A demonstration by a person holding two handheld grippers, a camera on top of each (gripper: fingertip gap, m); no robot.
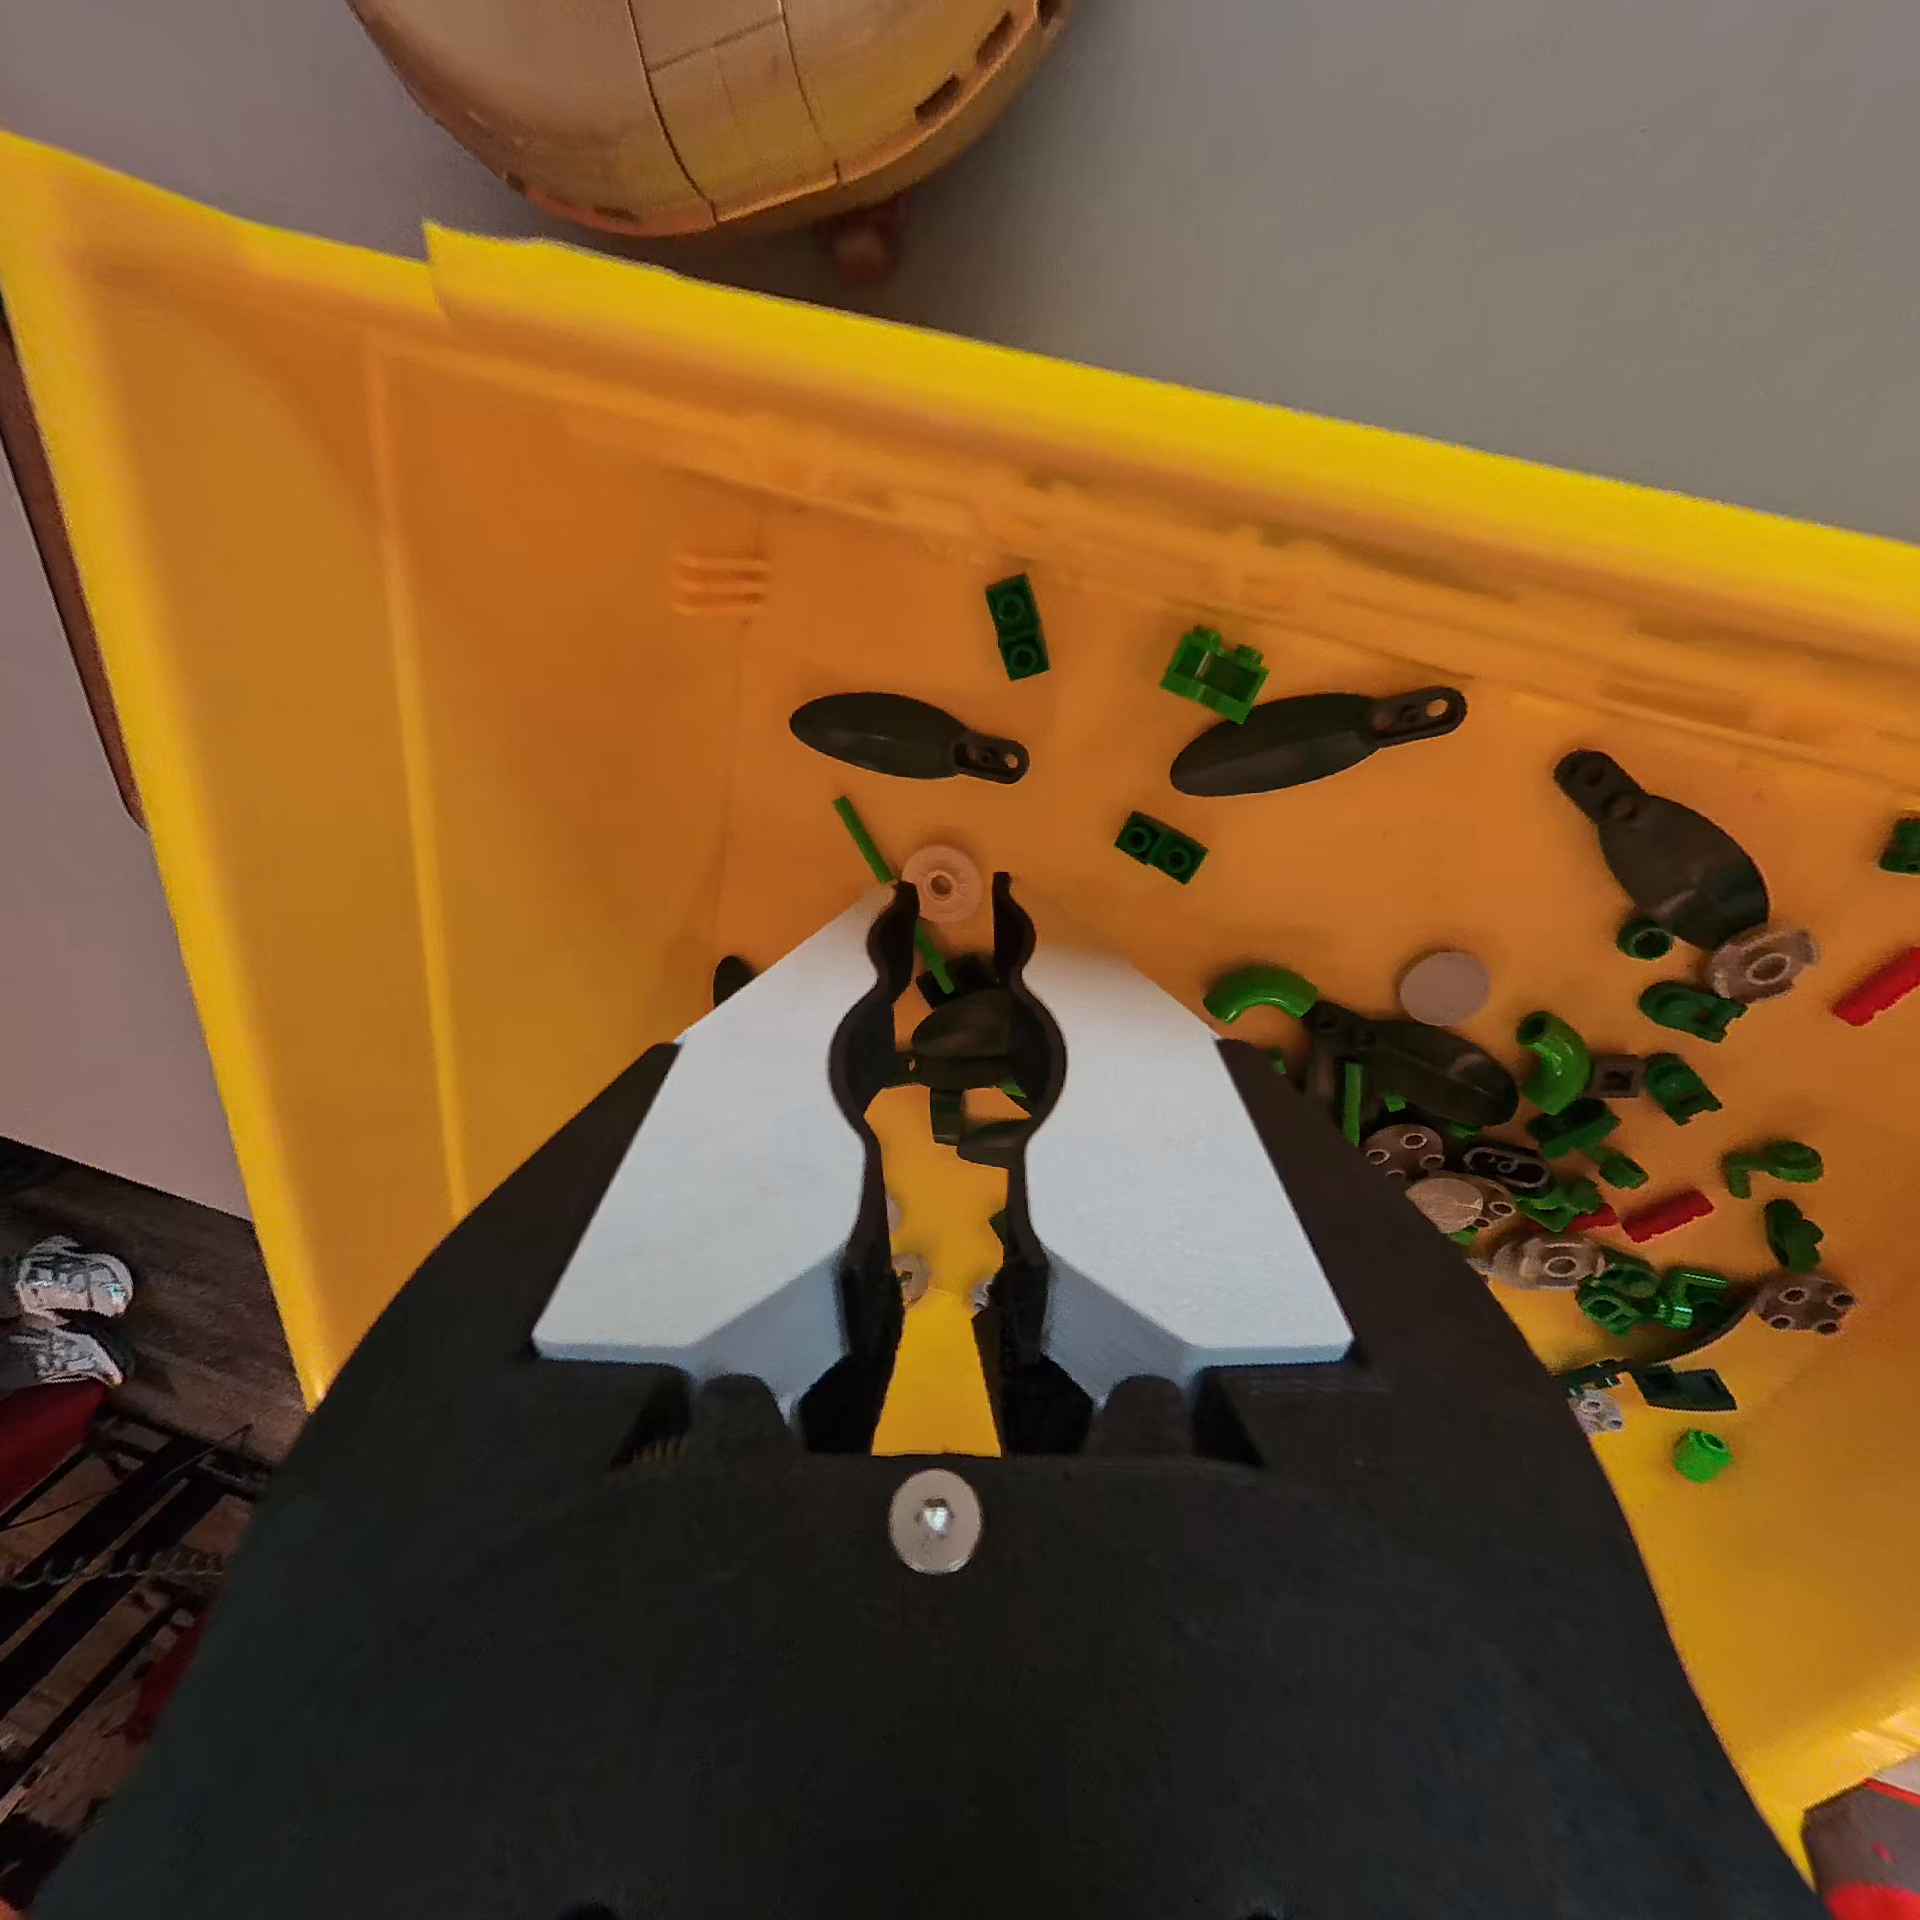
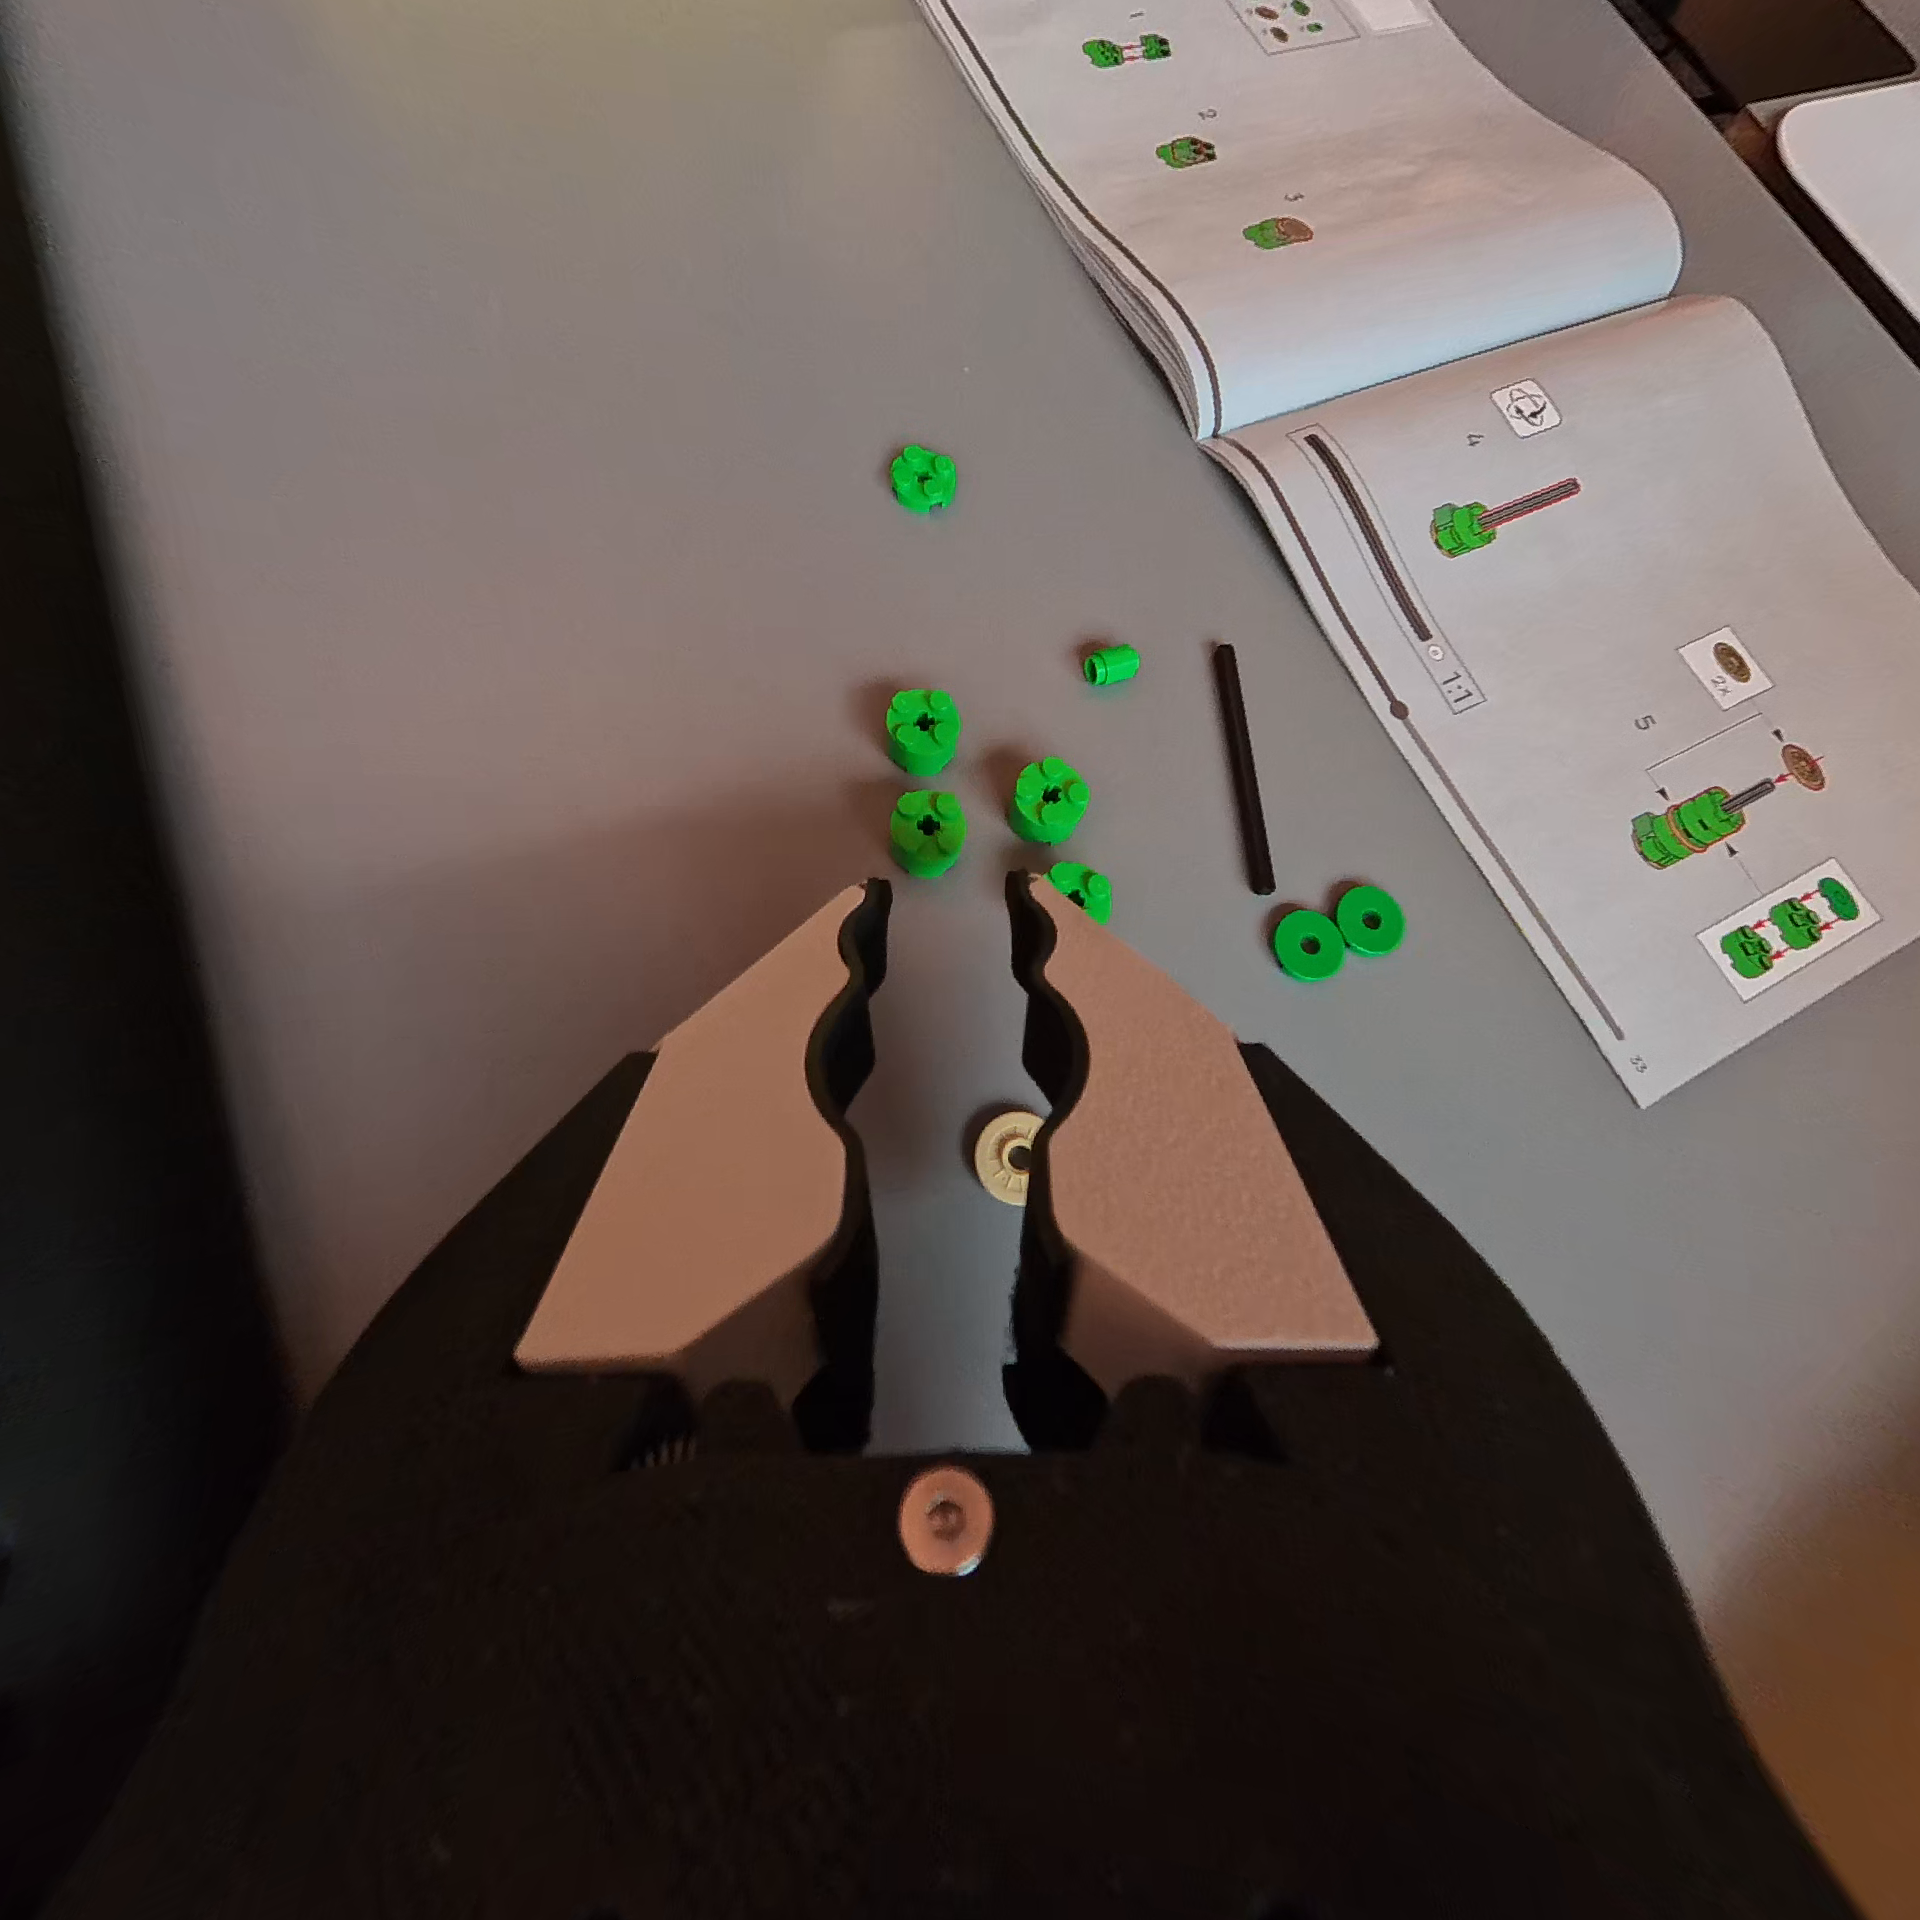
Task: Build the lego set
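Observation:
In the left wrist view my left gripper [image 1: 951, 888] is open inside a yellow bin [image 1: 540, 665]. Its tips stand on either side of a pale round plate [image 1: 940, 883] lying on the bin floor. A thin green bar [image 1: 868, 842] lies just left of the plate. In the right wrist view my right gripper [image 2: 948, 885] is open and empty above a grey table [image 2: 520, 416]. Several green round bricks [image 2: 923, 727] lie just ahead of its tips. A tan round plate [image 2: 1003, 1155] lies under the fingers. A black axle [image 2: 1242, 769] and two green round tiles [image 2: 1307, 943] lie to the right.
The bin holds black leaf-shaped pieces [image 1: 894, 732], green plates [image 1: 1158, 847], and a heap of green, grey and red parts [image 1: 1558, 1195] at the right. A tan rounded model [image 1: 727, 104] stands beyond the bin. An open instruction booklet [image 2: 1455, 260] lies at the table's right. The left gripper's tips are roughly 50 cm from the right gripper's.

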